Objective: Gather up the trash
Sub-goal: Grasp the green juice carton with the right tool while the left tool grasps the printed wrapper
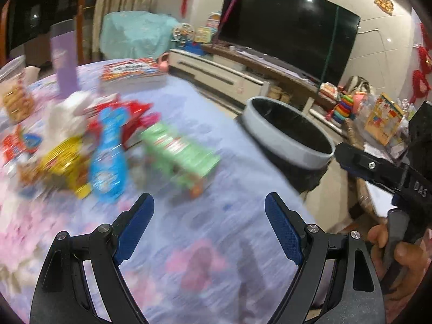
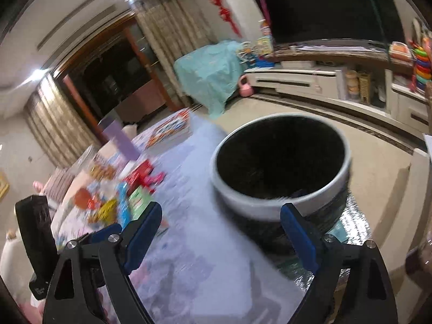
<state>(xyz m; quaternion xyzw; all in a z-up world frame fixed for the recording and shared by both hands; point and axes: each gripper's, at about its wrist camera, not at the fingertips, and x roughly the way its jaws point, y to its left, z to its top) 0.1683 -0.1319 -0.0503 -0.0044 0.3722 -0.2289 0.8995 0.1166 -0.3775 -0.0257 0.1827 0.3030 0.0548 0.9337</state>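
Note:
A heap of wrappers lies on the cloth-covered table (image 1: 216, 243): a green packet (image 1: 181, 151), a blue packet (image 1: 108, 159), a yellow packet (image 1: 64, 162) and a red packet (image 1: 127, 116). My left gripper (image 1: 209, 203) hovers open over bare cloth, short of the green packet, nothing between its blue pads. A grey-rimmed bin with a black liner (image 2: 280, 159) stands beside the table edge. My right gripper (image 2: 221, 213) is open and empty, facing the bin's mouth. The same heap (image 2: 118, 202) appears blurred at the left in the right wrist view. The bin (image 1: 289, 129) also shows right of the table.
A purple box (image 1: 64, 64), a biscuit bag (image 1: 16, 100) and a red-printed flat box (image 1: 132, 71) sit farther back on the table. Behind are a TV (image 1: 291, 29), a low cabinet (image 1: 216, 70), toys (image 1: 345, 105) and a teal-draped object (image 2: 208, 73). A hand (image 1: 391, 243) holds the other gripper.

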